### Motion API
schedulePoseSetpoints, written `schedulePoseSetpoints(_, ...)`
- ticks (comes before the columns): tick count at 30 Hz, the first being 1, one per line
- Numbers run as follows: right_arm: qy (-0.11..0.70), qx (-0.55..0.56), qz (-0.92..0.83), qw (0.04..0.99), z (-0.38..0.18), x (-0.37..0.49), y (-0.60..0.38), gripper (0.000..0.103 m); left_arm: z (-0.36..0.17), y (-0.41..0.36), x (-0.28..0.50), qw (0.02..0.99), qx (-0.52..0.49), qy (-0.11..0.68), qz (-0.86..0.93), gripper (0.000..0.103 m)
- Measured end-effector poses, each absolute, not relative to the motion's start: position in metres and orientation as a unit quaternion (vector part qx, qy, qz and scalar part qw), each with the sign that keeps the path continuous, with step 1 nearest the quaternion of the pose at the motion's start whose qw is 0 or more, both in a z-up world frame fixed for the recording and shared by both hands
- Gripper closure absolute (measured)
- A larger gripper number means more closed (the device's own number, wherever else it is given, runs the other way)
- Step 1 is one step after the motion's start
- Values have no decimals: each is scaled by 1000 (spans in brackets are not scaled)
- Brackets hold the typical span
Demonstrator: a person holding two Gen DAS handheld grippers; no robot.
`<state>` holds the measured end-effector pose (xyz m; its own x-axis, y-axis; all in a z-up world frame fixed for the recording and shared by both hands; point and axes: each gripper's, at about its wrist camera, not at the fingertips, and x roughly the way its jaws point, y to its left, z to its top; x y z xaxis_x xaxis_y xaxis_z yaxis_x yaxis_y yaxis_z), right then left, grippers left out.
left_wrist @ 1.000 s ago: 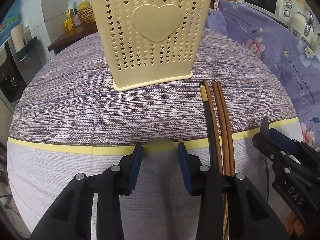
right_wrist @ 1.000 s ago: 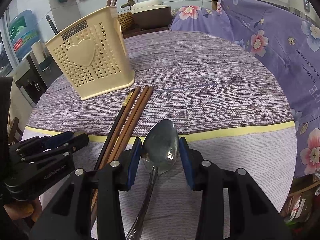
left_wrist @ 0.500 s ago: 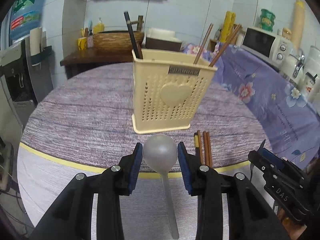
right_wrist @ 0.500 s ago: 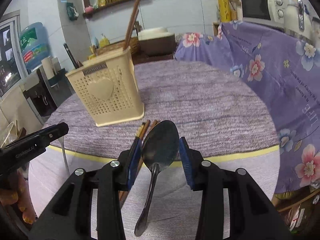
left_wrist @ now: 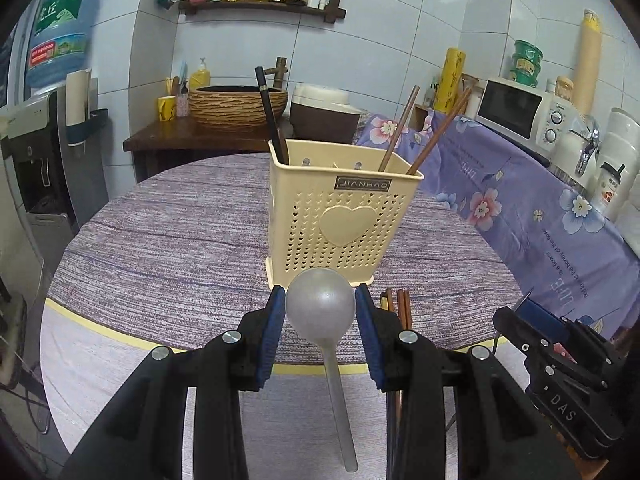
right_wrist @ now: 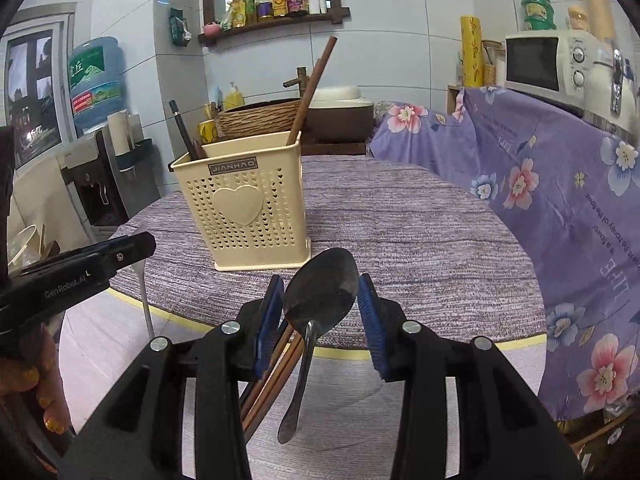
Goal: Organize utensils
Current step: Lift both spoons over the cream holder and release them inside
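Observation:
My left gripper [left_wrist: 320, 312] is shut on a matte grey spoon [left_wrist: 321, 309], held by its bowl with the handle hanging down toward me. My right gripper [right_wrist: 320, 304] is shut on a shiny metal spoon [right_wrist: 321, 292], also by its bowl. Both are lifted above the table, in front of a cream perforated utensil holder [left_wrist: 340, 220] with a heart, also in the right wrist view [right_wrist: 244, 204]. It holds a dark chopstick and brown chopsticks. Several loose chopsticks [left_wrist: 398, 308] lie on the table below the grippers, also in the right wrist view [right_wrist: 276, 364].
The round table [left_wrist: 160, 248] has a purple woven cloth with a yellow stripe. A purple floral cover [left_wrist: 540, 208] drapes the counter at right, with a microwave [left_wrist: 520, 116]. A wooden side table [left_wrist: 192, 136] with a basket stands behind. A water dispenser [left_wrist: 44, 120] stands left.
Both grippers have lifted their spoons off the table and tilted up, pulling back from the holder. The chopsticks stay on the table.

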<state>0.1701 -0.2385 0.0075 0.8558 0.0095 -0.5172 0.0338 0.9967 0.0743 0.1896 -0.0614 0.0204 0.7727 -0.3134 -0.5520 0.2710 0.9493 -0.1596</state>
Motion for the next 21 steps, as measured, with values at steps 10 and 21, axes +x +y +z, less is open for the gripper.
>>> schedulePoseSetpoints(10, 203, 25, 31, 978, 74, 211, -226, 64, 87, -43, 214, 958, -53, 234, -159, 67)
schedulePoseSetpoints(21, 126, 0, 0, 992, 165, 311, -194, 64, 185, -44, 291, 986, -83, 110, -95, 67)
